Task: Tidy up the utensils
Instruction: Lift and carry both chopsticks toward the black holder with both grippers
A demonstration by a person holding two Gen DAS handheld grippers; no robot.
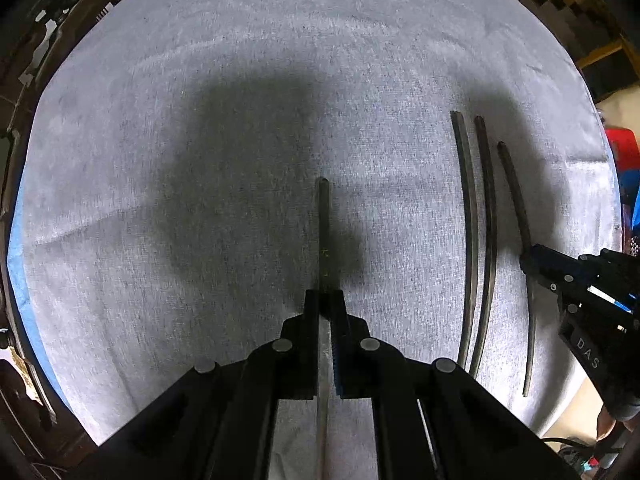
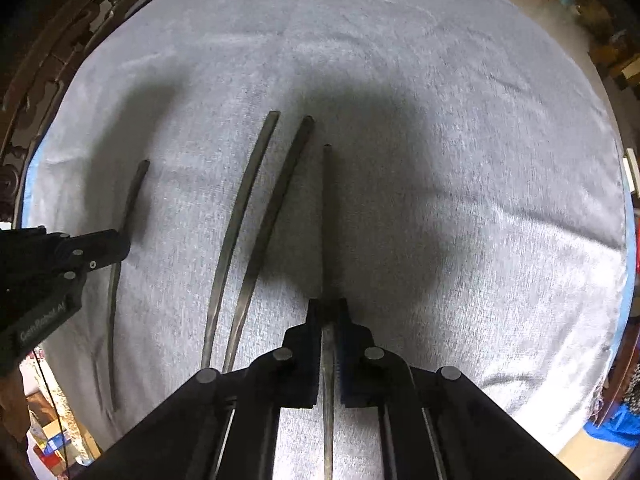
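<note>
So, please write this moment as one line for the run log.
left gripper: shut on chopstick | right gripper: shut on chopstick | two chopsticks on towel

Each camera sits on its own gripper, close above the table, and looks forward along the fingers toward the far edge. Both views share the gray cloth (image 1: 248,92) and the two loose chopsticks (image 2: 256,216). Each view also shows the other gripper from the side.
</note>
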